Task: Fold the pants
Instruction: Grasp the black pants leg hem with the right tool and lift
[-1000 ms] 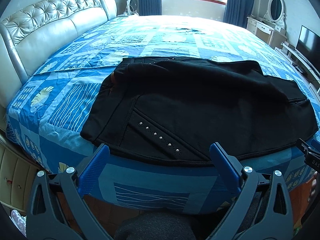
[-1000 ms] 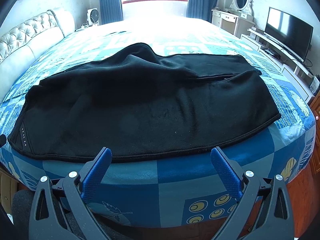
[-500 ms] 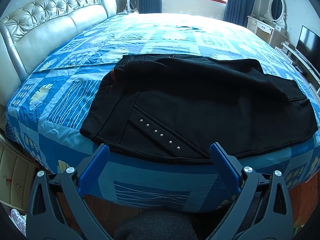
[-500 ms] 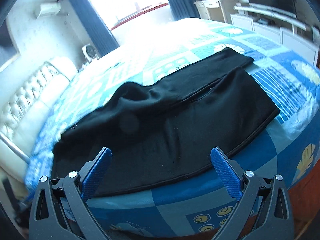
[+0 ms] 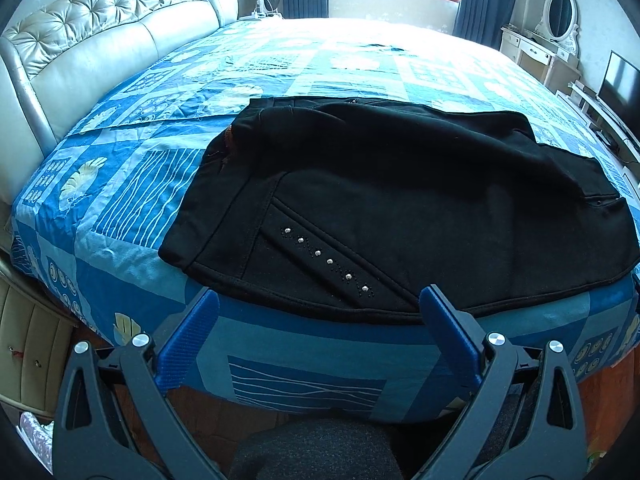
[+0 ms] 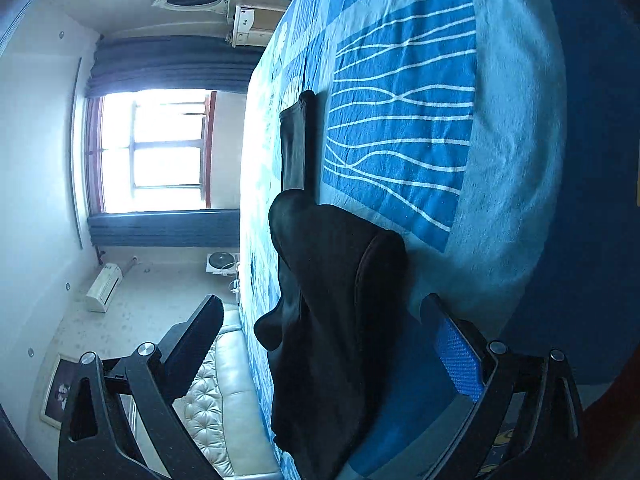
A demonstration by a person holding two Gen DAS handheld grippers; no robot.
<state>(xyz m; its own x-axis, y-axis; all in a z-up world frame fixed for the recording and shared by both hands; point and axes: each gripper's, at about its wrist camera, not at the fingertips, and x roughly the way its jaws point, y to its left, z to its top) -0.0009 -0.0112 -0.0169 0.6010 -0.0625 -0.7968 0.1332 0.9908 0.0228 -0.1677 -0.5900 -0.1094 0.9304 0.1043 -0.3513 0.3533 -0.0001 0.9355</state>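
Black pants (image 5: 400,208) lie spread on the bed (image 5: 120,184), just ahead of the left gripper (image 5: 320,312); the right gripper (image 6: 320,320), turned sideways, straddles their edge, both gaping and empty

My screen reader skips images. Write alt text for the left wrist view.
Black pants lie spread on a blue patterned bed. The open left gripper hovers at the bed's near edge, touching nothing. A padded headboard stands left.

no readable text, no labels, brand names, numbers or signs legible in either wrist view
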